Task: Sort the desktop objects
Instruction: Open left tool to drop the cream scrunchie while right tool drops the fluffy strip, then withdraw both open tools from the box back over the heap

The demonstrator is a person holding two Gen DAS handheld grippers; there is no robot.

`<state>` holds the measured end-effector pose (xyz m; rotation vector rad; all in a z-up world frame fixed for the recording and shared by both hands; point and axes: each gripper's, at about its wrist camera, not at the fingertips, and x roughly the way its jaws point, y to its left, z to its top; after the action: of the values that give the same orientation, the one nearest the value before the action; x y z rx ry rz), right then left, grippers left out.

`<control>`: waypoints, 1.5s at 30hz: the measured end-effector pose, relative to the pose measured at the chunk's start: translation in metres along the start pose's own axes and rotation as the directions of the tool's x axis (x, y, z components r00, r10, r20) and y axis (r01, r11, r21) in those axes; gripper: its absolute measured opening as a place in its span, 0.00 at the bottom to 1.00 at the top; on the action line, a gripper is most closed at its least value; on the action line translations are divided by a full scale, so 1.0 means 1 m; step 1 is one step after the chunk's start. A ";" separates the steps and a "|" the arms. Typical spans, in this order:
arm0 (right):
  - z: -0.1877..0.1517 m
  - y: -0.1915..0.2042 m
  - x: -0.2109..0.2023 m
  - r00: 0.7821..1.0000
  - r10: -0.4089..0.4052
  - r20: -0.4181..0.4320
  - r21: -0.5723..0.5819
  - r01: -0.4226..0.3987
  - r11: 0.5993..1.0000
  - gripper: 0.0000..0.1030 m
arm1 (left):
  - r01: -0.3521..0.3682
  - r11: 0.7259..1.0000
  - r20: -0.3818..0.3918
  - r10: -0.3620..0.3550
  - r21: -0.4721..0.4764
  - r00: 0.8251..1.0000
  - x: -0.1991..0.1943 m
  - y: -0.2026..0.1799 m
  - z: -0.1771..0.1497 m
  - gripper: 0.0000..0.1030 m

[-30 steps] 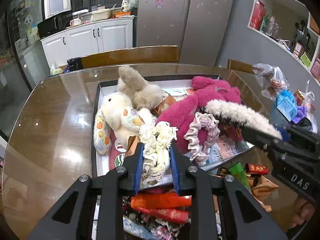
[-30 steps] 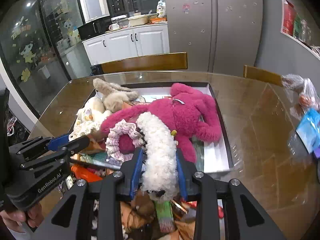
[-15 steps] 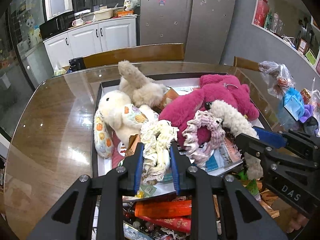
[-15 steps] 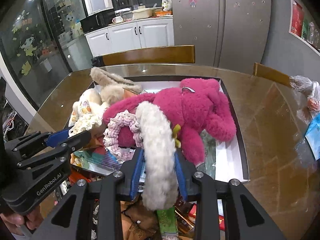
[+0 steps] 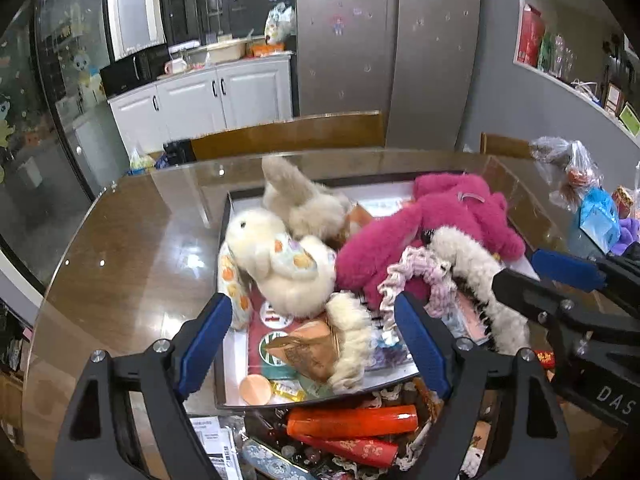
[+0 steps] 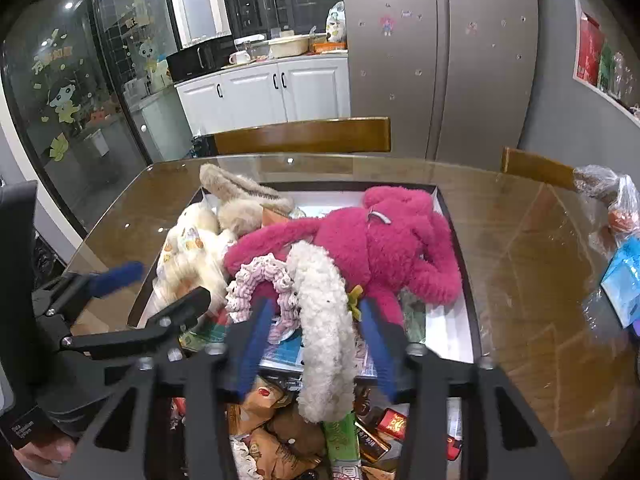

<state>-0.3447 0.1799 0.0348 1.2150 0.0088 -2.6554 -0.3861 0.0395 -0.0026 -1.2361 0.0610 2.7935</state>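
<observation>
A black-rimmed white box (image 5: 224, 312) (image 6: 452, 344) on the glass table holds a magenta plush (image 5: 452, 224) (image 6: 384, 248), a cream bunny (image 5: 280, 264) (image 6: 192, 248) and a beige plush (image 5: 304, 196) (image 6: 240, 200). My left gripper (image 5: 312, 332) is open; a cream lace scrunchie (image 5: 352, 344) lies in the box between its jaws. My right gripper (image 6: 314, 336) is open; a white fluffy hairband (image 6: 324, 328) (image 5: 480, 280) hangs over the box's near edge between its jaws. A pink lace scrunchie (image 6: 260, 280) (image 5: 416, 276) lies beside it.
A pile of red tubes (image 5: 352, 424), snack packets (image 6: 272, 432) and wrappers sits in front of the box. Plastic bags and a blue pack (image 5: 596, 216) (image 6: 624, 280) stand at the table's right. Chair backs (image 6: 300, 136) line the far side.
Both grippers have opened. The cream scrunchie dropped from the left jaws into the box, and the white hairband dropped from the right jaws onto the box's near edge.
</observation>
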 end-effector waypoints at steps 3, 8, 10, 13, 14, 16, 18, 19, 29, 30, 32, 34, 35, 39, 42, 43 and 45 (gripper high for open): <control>0.001 0.000 -0.002 1.000 0.007 0.004 0.003 -0.007 1.000 0.53 | 0.000 1.000 0.007 0.000 0.013 1.000 -0.005 0.001 0.002 0.83; 0.002 -0.001 -0.007 1.000 0.001 0.018 0.006 -0.001 1.000 0.55 | 0.002 1.000 0.011 -0.003 0.021 1.000 -0.007 -0.001 0.003 0.83; 0.003 0.000 -0.009 1.000 -0.002 0.021 0.004 0.001 1.000 0.55 | -0.003 1.000 0.013 0.003 0.028 1.000 -0.008 -0.002 0.003 0.83; 0.003 0.000 -0.009 1.000 -0.002 0.023 0.002 0.002 1.000 0.55 | -0.004 1.000 0.009 0.003 0.024 1.000 -0.008 -0.001 0.003 0.83; 0.003 0.000 -0.009 1.000 -0.002 0.022 0.001 0.002 1.000 0.55 | -0.001 1.000 0.007 0.001 0.022 1.000 -0.007 -0.001 0.003 0.83; 0.003 0.000 -0.010 1.000 -0.004 0.021 0.002 0.004 1.000 0.55 | 0.000 1.000 0.006 0.000 0.020 1.000 -0.007 -0.001 0.002 0.83; 0.004 0.000 -0.009 1.000 0.000 0.020 -0.001 0.000 1.000 0.56 | -0.005 1.000 0.003 0.005 0.023 1.000 -0.007 -0.001 0.002 0.83; 0.003 0.001 -0.009 1.000 -0.004 0.017 -0.005 0.004 1.000 0.57 | -0.007 1.000 -0.001 0.007 0.023 1.000 -0.007 0.000 0.002 0.83; -0.001 0.000 -0.002 1.000 -0.011 -0.009 -0.008 0.011 1.000 0.57 | -0.009 1.000 -0.016 0.010 0.018 1.000 0.001 -0.001 0.000 0.83; -0.002 -0.001 0.001 1.000 -0.012 -0.017 -0.006 0.012 1.000 0.57 | -0.008 1.000 -0.019 0.009 0.017 1.000 0.002 -0.001 0.000 0.83; -0.003 -0.001 0.005 1.000 -0.012 -0.029 -0.005 0.012 1.000 0.57 | -0.008 1.000 -0.023 0.008 0.016 1.000 0.004 0.000 0.000 0.83; -0.005 -0.001 0.008 0.999 -0.014 -0.040 -0.008 0.014 1.000 0.57 | -0.009 1.000 -0.026 0.010 0.015 1.000 0.005 0.000 0.000 0.83; -0.005 -0.001 0.010 0.999 -0.016 -0.043 -0.010 0.016 1.000 0.57 | -0.010 1.000 -0.028 0.010 0.014 1.000 0.006 0.001 0.000 0.83; -0.007 0.001 0.015 0.998 -0.017 -0.063 -0.020 0.016 1.000 0.57 | -0.007 1.000 -0.035 0.007 0.006 0.999 0.008 0.003 -0.001 0.83; -0.011 0.002 0.024 0.994 -0.022 -0.105 -0.028 0.019 0.999 0.36 | -0.001 1.000 -0.032 0.002 0.006 0.999 0.008 0.003 -0.001 0.83; -0.012 0.000 0.030 0.992 -0.016 -0.125 -0.015 0.014 1.000 0.33 | -0.002 1.000 -0.032 0.002 0.009 0.999 0.007 0.003 -0.001 0.83; -0.013 -0.002 0.036 0.990 -0.014 -0.138 -0.012 0.013 1.000 0.31 | -0.002 1.000 -0.030 0.002 0.012 1.000 0.007 0.002 -0.001 0.83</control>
<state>-0.3580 0.1757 -0.0008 1.3974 0.0540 -2.5734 -0.3903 0.0380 -0.0080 -1.2753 0.0814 2.7722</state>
